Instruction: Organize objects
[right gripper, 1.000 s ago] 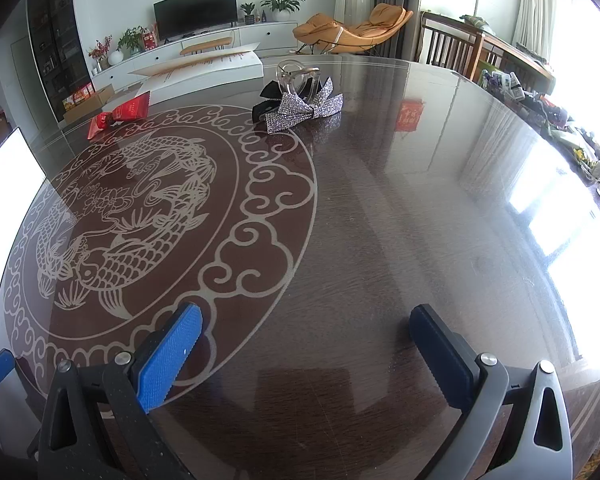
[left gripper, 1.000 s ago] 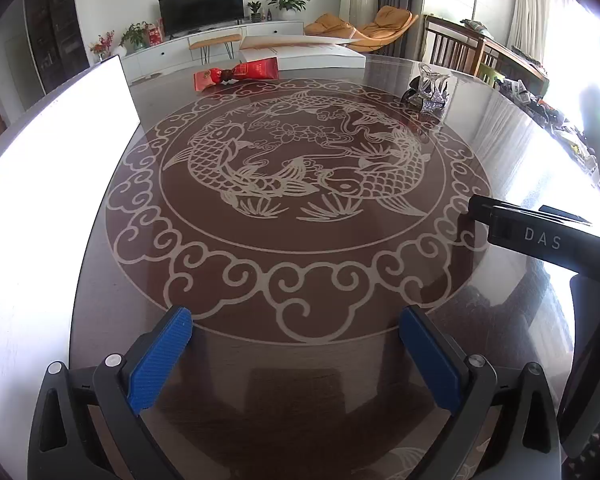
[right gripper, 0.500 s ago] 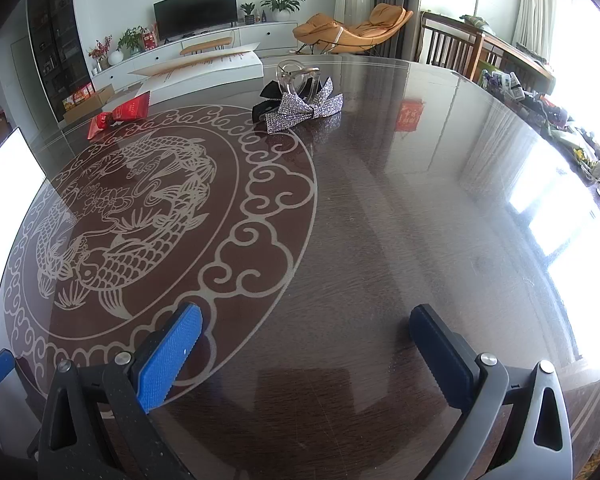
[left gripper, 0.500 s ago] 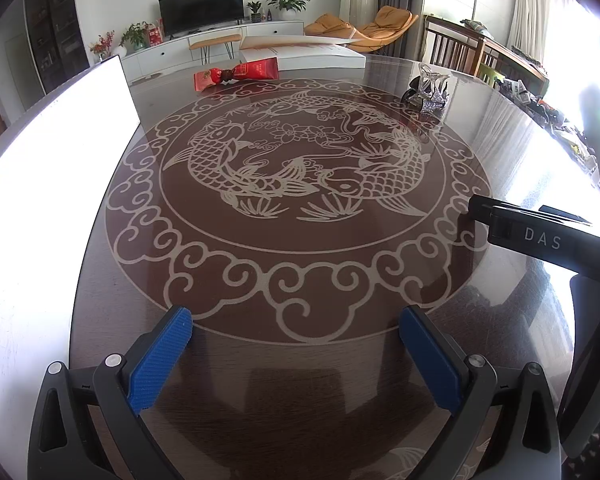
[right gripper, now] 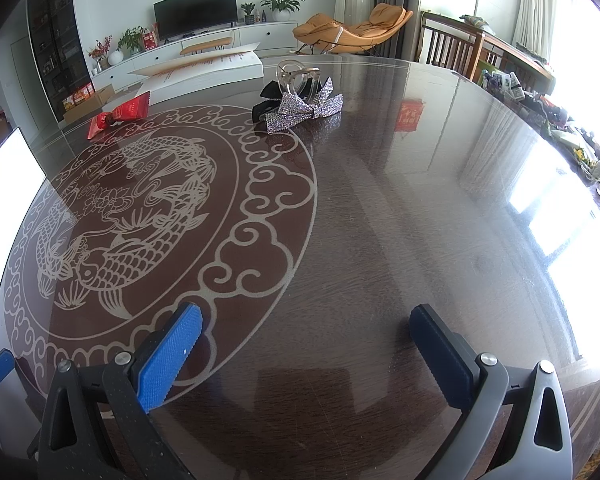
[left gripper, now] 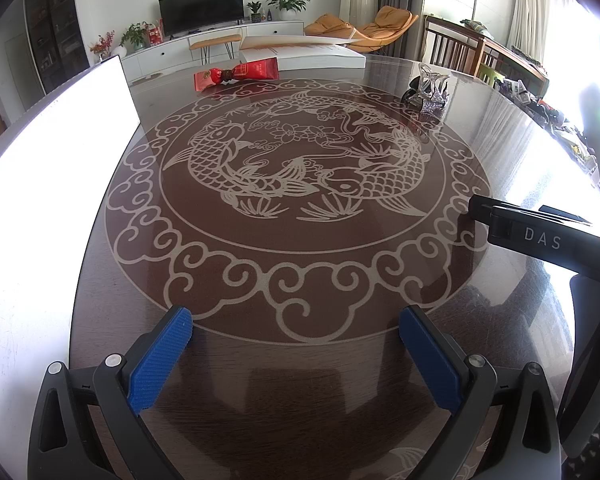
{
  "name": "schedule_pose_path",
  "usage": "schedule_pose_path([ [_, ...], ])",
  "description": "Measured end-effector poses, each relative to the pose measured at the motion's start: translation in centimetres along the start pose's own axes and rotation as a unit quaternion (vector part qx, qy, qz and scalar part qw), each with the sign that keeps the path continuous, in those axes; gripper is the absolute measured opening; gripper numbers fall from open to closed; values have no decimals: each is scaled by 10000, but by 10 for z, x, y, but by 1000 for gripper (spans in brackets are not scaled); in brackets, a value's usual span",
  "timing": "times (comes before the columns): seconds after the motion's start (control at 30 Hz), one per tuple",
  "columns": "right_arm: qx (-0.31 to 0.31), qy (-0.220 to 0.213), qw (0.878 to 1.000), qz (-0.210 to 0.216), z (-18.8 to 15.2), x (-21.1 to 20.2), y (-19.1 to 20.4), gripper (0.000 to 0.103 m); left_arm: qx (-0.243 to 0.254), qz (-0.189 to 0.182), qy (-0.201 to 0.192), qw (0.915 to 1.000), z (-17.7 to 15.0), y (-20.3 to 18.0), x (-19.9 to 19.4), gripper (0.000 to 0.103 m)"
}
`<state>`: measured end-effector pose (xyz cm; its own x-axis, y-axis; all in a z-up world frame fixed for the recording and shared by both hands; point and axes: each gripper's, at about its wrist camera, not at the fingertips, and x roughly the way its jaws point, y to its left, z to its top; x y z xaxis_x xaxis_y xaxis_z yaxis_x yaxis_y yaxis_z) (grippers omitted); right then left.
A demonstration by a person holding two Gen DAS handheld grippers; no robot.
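Observation:
A silver sequin bow [right gripper: 305, 113] lies far across the round glass table [right gripper: 400, 220], with a black bow [right gripper: 270, 94] and a clear hair claw [right gripper: 296, 76] touching it. From the left wrist view that same pile of hair accessories [left gripper: 430, 94] sits at the far right. A red wrapped packet [left gripper: 236, 74] lies at the far edge; its twin view is the red packet [right gripper: 120, 118]. My left gripper [left gripper: 296, 328] is open above the near table edge, nothing between its blue pads. My right gripper [right gripper: 306, 324] is open too, empty, far short of the bows.
The table carries a white koi-and-cloud pattern [left gripper: 296, 168]. A bright white panel [left gripper: 48, 152] stands at the left edge. The right gripper's black body [left gripper: 540, 240] juts in at the right of the left wrist view. Chairs [right gripper: 460, 48] and a cluttered sideboard [right gripper: 540, 100] lie beyond.

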<state>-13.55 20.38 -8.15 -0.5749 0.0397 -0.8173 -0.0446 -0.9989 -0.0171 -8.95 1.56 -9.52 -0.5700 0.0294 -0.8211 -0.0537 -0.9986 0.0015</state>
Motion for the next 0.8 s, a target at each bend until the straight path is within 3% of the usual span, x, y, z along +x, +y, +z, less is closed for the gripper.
schedule_pose_path([
  [0.57, 0, 0, 10000, 1, 0, 0, 0, 103, -10, -10, 7, 10000, 1, 0, 1, 103],
  [0.67, 0, 0, 10000, 1, 0, 0, 0, 103, -41, 1, 281, 9996, 13, 1, 8, 103],
  [0.8, 0, 0, 10000, 1, 0, 0, 0, 103, -887, -62, 158, 9959, 57, 19, 13, 103],
])
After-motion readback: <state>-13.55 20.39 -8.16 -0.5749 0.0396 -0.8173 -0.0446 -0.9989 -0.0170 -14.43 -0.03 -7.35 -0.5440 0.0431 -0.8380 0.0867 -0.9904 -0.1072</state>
